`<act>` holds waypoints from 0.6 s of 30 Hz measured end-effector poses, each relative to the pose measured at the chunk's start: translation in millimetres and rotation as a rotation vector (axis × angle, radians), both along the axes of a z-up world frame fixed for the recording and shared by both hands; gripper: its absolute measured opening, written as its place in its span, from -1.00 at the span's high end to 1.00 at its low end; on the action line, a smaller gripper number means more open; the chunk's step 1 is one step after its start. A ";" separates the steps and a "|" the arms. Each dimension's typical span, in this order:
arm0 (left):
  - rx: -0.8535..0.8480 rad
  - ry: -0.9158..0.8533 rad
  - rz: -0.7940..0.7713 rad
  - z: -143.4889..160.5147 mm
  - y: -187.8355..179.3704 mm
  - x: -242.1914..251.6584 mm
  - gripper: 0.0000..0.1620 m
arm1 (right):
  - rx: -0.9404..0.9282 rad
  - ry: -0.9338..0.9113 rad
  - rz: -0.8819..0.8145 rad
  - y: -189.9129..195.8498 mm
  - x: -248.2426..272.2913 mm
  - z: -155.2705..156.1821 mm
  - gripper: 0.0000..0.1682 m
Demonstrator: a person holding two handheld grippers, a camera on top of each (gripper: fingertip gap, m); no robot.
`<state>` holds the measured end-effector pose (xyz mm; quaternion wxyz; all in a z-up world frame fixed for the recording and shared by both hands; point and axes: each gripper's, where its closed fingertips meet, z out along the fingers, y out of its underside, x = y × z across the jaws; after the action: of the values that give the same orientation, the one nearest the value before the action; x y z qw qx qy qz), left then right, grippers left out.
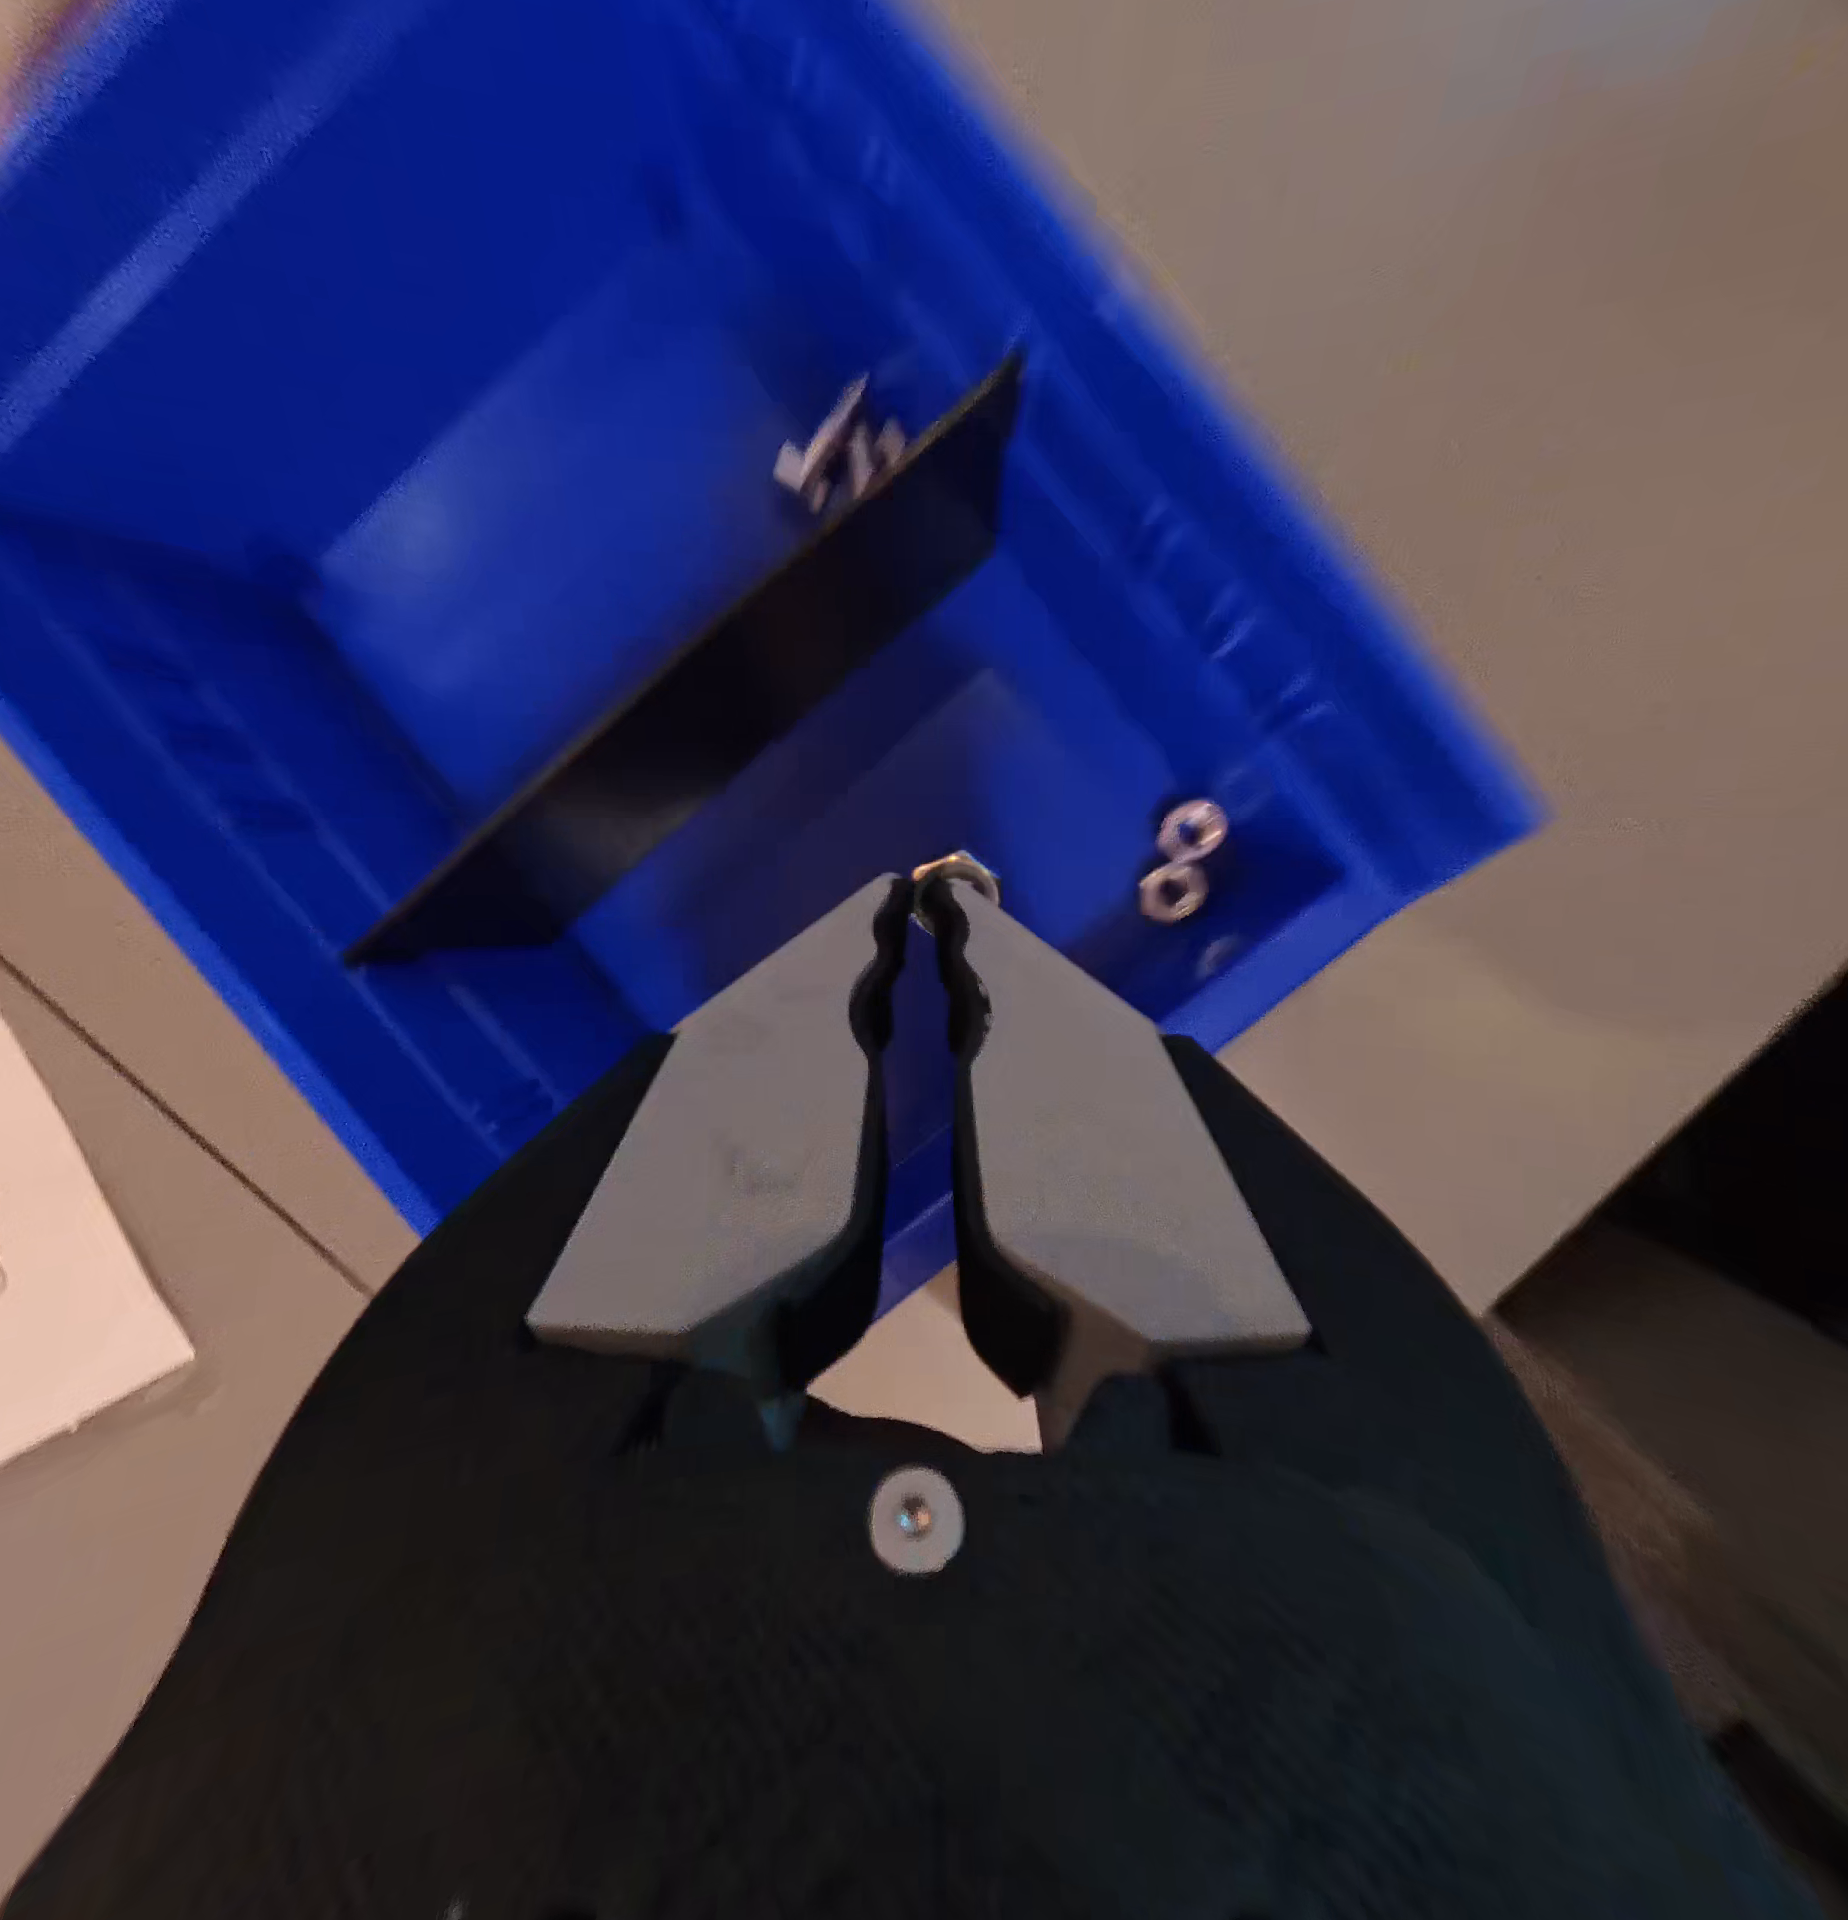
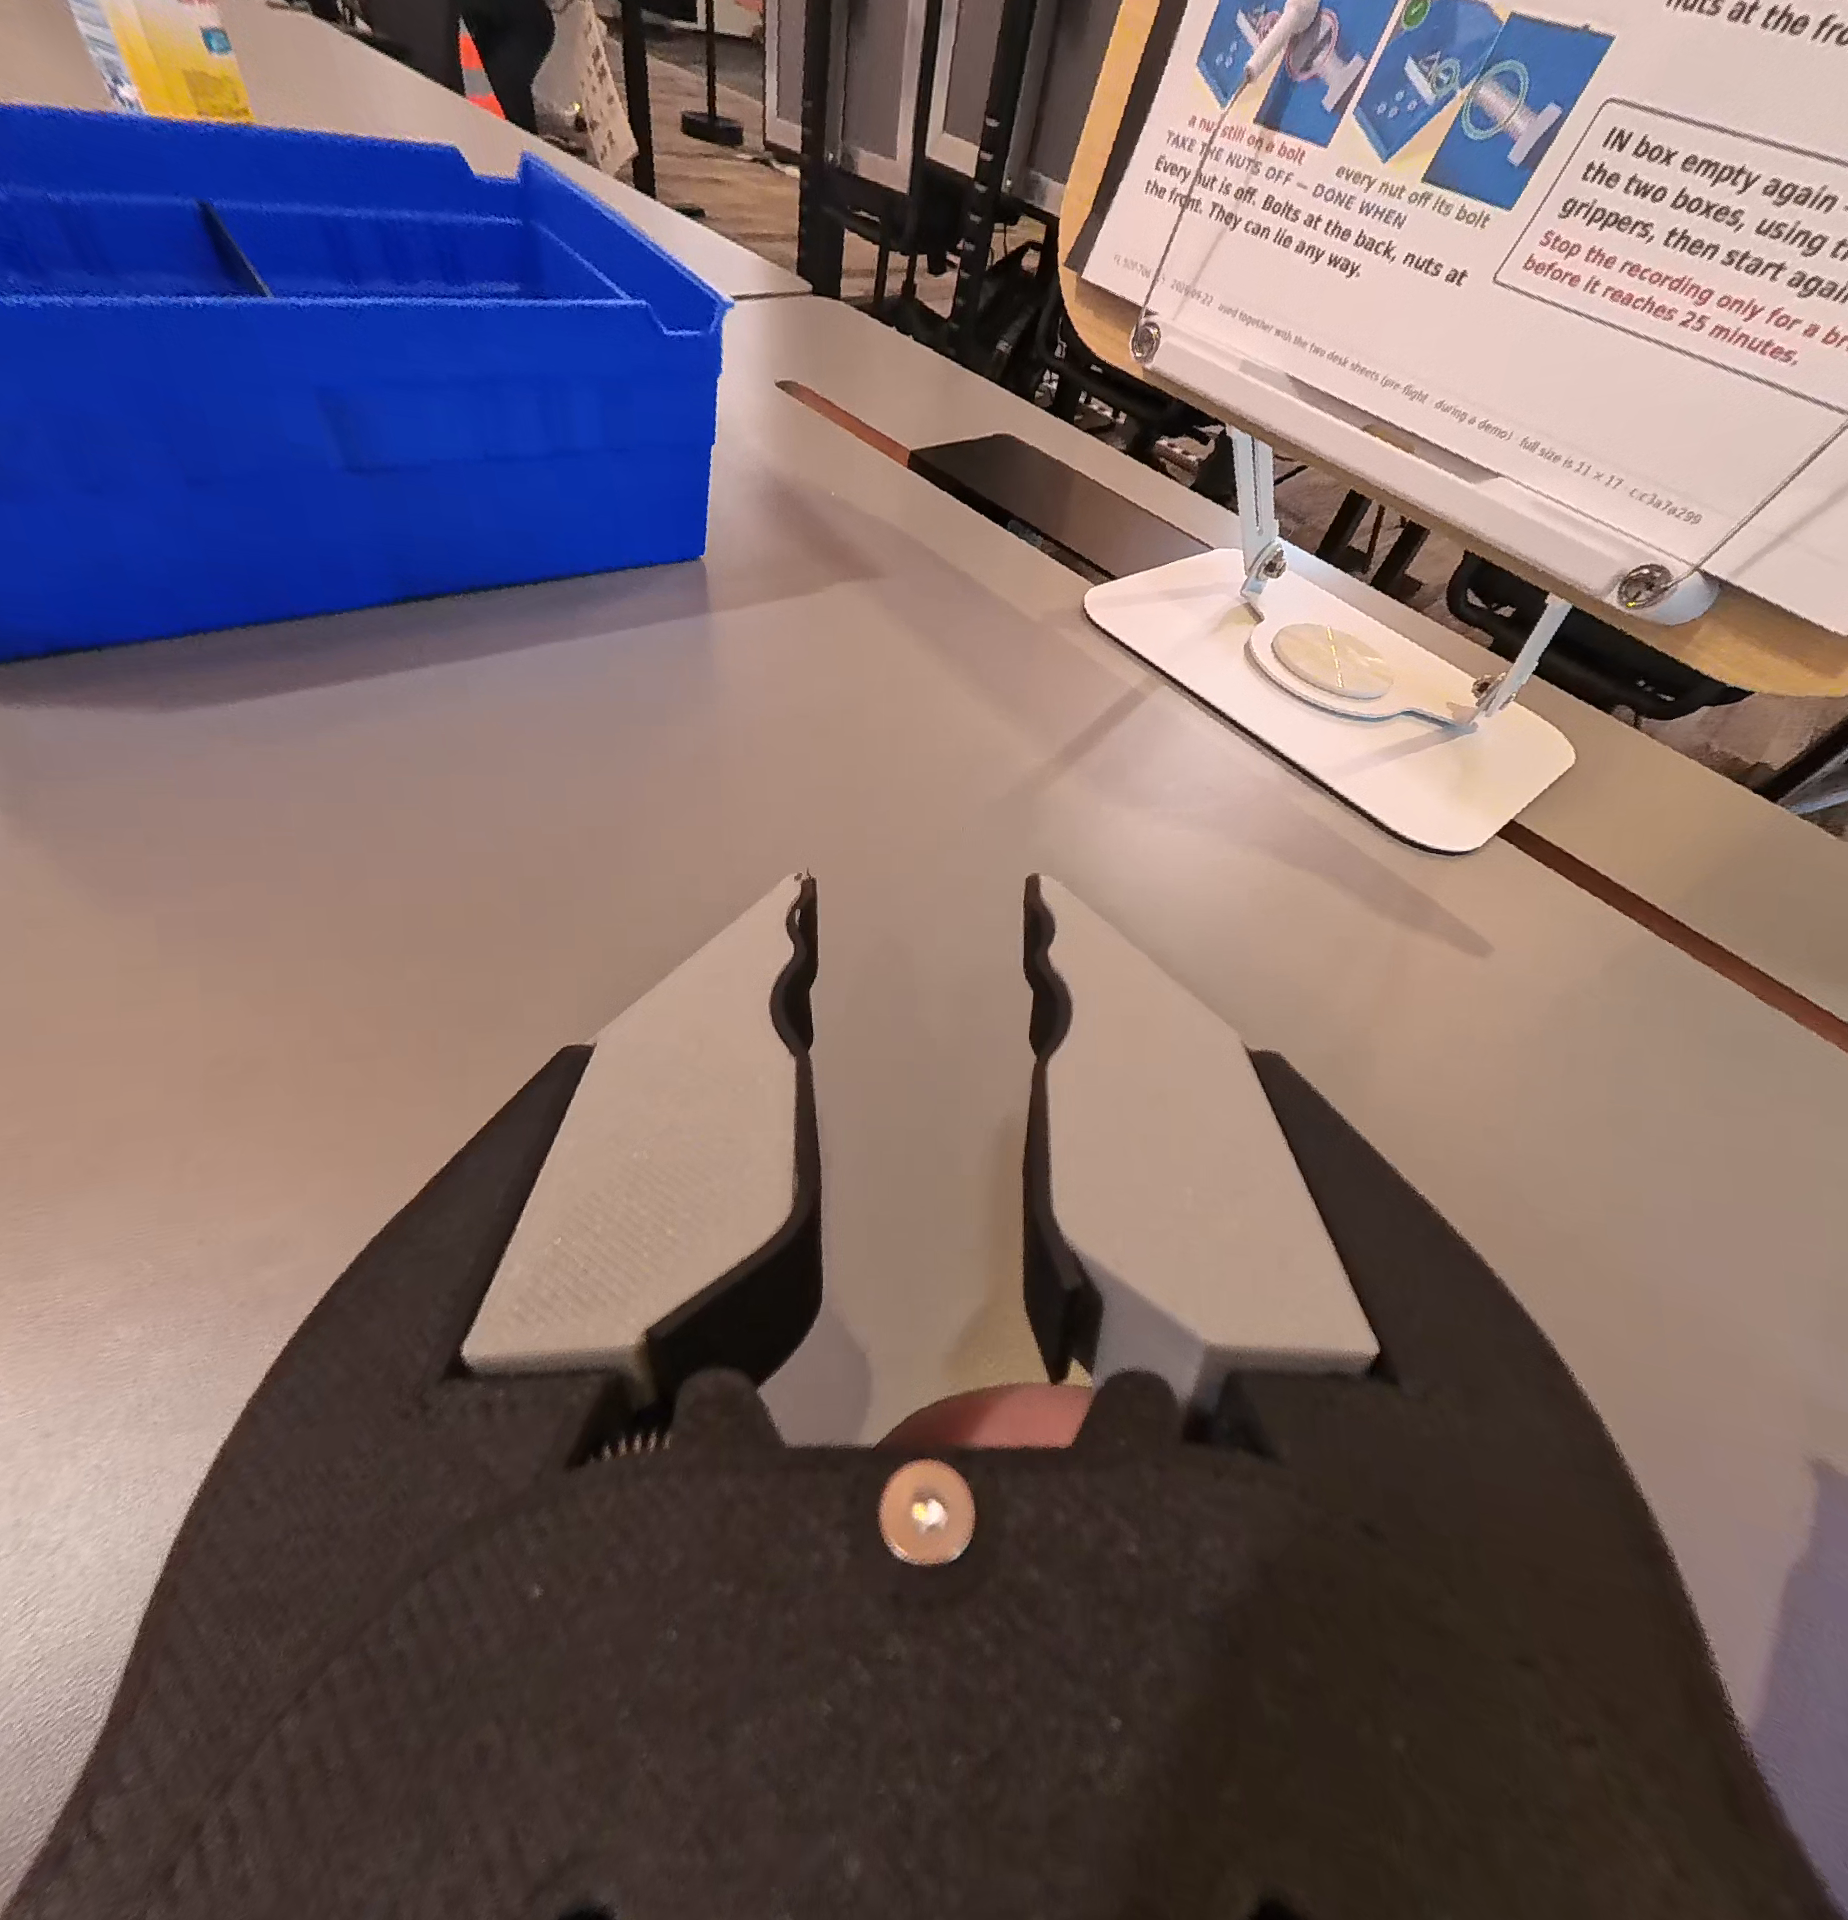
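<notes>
Fingertips of the left gripper (image 1: 935, 883) pinch a small silver nut (image 1: 959, 873), the grey fingers (image 1: 754, 1122) drawn close together over the near compartment of a blue bin (image 1: 276, 260). Two more silver nuts (image 1: 1180, 862) lie side by side at that compartment's right corner, near the held one but apart from it. A black divider (image 1: 712, 686) crosses the bin, and beyond it, in the far compartment, a blurred cluster of silver hardware (image 1: 847, 447) rests against the divider; its kind cannot be told. The bin sits on a grey table (image 1: 1471, 312), with a white sheet (image 1: 37, 1278) at the left edge of the view.

The right gripper (image 2: 920, 883) hangs low over the same grey table (image 2: 484, 831), its grey fingers (image 2: 671, 1143) spread apart with nothing between them. A blue bin (image 2: 328, 447) stands well ahead to its left, and a white stand (image 2: 1335, 686) carrying a printed instruction sheet (image 2: 1522, 239) stands ahead to its right.
</notes>
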<state>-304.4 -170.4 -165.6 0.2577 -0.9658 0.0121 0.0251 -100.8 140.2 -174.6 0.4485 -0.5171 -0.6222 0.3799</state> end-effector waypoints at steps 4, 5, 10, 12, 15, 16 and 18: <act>0.122 0.020 -0.158 44.1 42.7 65.4 0.96 | 0.008 0.012 -0.007 1.8 0.7 3.3 0.57; 0.117 0.027 -0.205 43.6 56.2 84.6 0.96 | 0.010 0.013 -0.011 2.8 0.8 3.6 0.57; 0.022 0.003 -0.334 -9.6 131.3 162.4 0.96 | 0.017 0.022 -0.043 13.4 2.0 4.6 0.58; -0.032 -0.003 -0.355 -40.8 152.9 180.6 0.96 | 0.011 0.024 -0.057 18.5 2.9 4.6 0.58; -0.063 -0.045 -0.352 -74.7 176.9 199.1 0.96 | 0.001 0.025 -0.067 23.3 3.6 4.2 0.58; -0.067 -0.059 -0.345 -82.6 182.3 202.5 0.96 | -0.002 0.023 -0.067 23.7 3.7 4.0 0.58; -0.077 -0.080 -0.338 -93.3 187.7 206.3 0.90 | -0.005 0.024 -0.063 22.8 3.8 4.8 0.58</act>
<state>-98.0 17.4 -258.8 0.2213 -0.9594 0.1650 -0.0574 -97.1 163.0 -169.9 0.4663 -0.5328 -0.5993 0.3736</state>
